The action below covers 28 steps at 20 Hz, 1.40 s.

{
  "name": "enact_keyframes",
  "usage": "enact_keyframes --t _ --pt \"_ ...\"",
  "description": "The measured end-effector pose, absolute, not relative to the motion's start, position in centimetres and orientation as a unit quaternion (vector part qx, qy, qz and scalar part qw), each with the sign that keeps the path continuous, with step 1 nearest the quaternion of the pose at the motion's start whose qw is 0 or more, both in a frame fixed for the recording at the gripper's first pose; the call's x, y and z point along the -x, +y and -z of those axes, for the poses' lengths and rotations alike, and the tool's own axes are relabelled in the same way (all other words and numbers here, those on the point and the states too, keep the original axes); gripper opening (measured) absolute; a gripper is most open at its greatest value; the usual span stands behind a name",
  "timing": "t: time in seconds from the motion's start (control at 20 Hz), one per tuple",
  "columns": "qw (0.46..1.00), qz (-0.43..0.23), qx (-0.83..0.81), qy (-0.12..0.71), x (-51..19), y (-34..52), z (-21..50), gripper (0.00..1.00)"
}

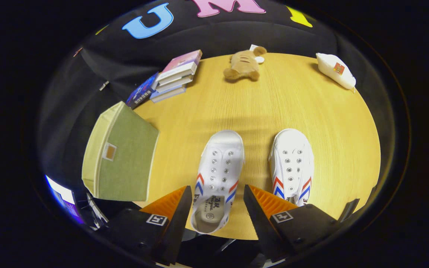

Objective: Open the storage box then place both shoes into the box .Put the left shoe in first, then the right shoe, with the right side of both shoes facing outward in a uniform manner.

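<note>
Two shoes sit on the bench (259,104). My jaws are spread wide around the left shoe (218,175), touching nothing. The green box (121,156) is shut beside it.

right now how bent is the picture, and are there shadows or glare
Gripper view: strong fisheye bend, the table edge bows round; soft banded shadow lies ahead of both shoes; no harsh glare on the wood; left shoe sits sharp between the open fingers.
</note>
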<state>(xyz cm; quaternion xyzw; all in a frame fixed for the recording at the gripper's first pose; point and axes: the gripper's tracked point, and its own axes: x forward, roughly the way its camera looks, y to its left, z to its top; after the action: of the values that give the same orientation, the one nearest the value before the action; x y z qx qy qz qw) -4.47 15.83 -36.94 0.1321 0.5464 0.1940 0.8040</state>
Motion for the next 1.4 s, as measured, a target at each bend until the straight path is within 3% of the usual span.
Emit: enact_keyframes --t 0.2,0.35,0.5,0.6,0.95,1.4 --pt "0.788 -0.185 -0.119 0.575 4.3 16.4 40.6 0.73" --pt "0.782 -0.176 -0.128 0.584 3.4 17.2 42.3 0.71" --pt "0.772 -0.167 -0.108 0.604 3.5 16.5 43.4 0.50" --pt "0.762 -0.157 -0.135 0.613 3.6 16.4 42.9 0.11" --pt "0.746 -0.166 -0.203 0.612 4.5 17.2 38.3 0.09" --pt "0.762 -0.229 -0.251 0.552 1.9 22.5 24.0 0.09"
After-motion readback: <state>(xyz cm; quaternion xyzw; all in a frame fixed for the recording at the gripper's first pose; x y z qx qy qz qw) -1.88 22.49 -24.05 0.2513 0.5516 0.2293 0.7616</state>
